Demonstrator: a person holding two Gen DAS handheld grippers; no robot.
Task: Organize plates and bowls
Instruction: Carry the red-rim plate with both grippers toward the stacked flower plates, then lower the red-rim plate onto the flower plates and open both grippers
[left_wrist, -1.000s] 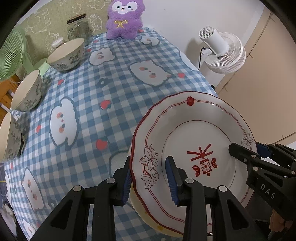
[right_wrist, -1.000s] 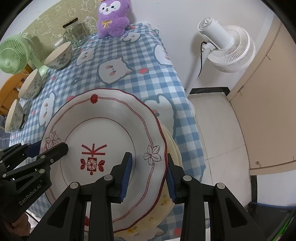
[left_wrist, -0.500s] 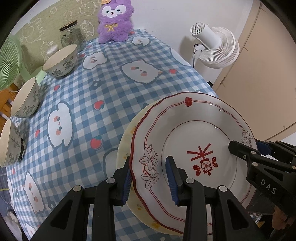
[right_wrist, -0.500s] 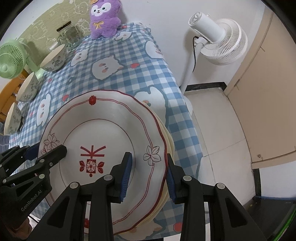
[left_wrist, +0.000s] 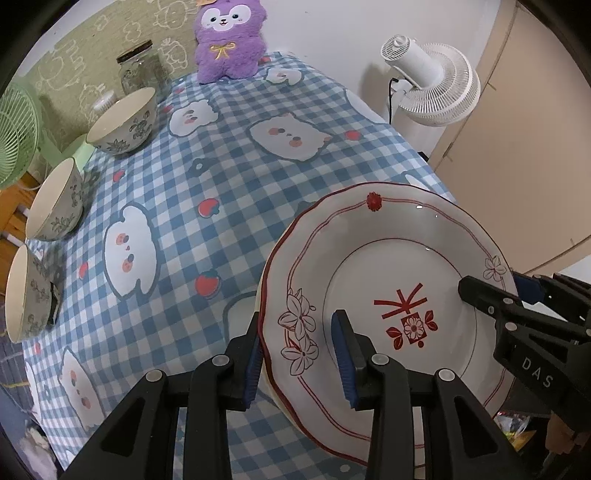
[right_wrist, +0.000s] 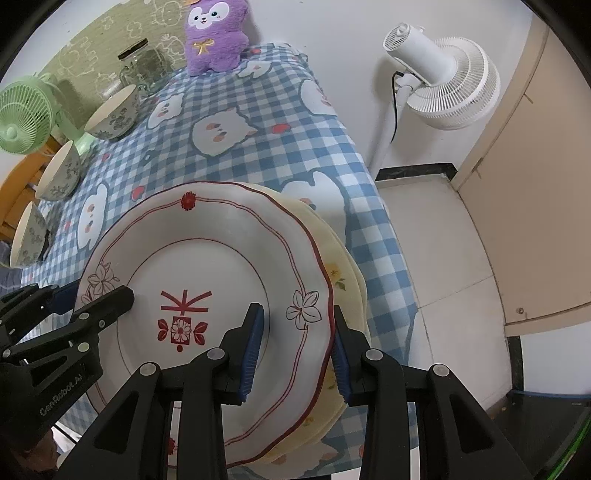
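Both hand-held grippers, left (left_wrist: 299, 345) and right (right_wrist: 295, 341), grip the red-trimmed plate (left_wrist: 388, 280).

Left tongs (left_wrist: 298, 352): black arms, blue pads, jaws set around the near-left rim of a plate (left_wrist: 388, 295), one above, one beneath. Right tongs (right_wrist: 295, 345): same build, jaws astride the plate's opposite rim, likewise above and beneath.

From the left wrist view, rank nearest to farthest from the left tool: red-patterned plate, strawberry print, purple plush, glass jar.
1. Red-patterned plate, its rim between the left tool fingers.
2. Strawberry print, on the cloth just ahead-left.
3. Glass jar and purple plush, both at the far edge; too close to call.
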